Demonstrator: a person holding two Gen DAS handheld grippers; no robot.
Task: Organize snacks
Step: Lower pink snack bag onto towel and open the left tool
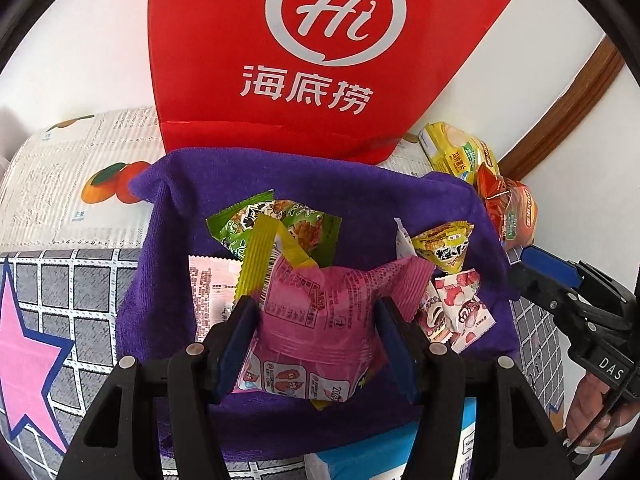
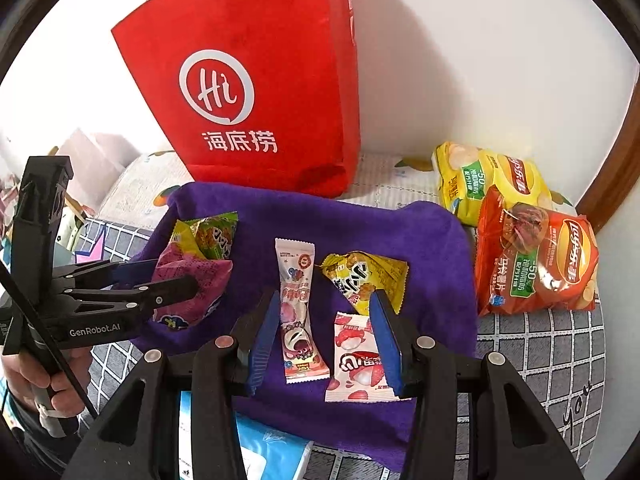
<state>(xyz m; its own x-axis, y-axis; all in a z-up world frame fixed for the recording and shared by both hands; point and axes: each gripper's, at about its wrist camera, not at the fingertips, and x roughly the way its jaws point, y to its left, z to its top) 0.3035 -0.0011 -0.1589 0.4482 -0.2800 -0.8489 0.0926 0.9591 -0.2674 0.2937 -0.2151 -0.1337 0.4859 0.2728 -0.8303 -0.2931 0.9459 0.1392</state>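
Left wrist footage shows the left gripper clenched on a puffy pink plastic snack packet, its blue pads pressed against both sides of the packet, which is held above a rumpled purple towel. Just beyond the held packet a green foil snack pouch and a flat yellow-green wrapper are seen on the cloth. In the right wrist picture the right gripper is held part-open and is grasping nothing; between its jaws lie a long slim white-and-pink candy stick and a small red-and-white strawberry candy wrapper, neither pressed by a pad, and a yellow triangular snack pouch rests just past its right jaw. Further right, off the towel, a yellow chip bag and an orange chip bag are stacked. A tall red fabric shopping bag stands behind the towel; whether anything has been put inside cannot be told. Most sorting is judged undone: only one packet is lifted.
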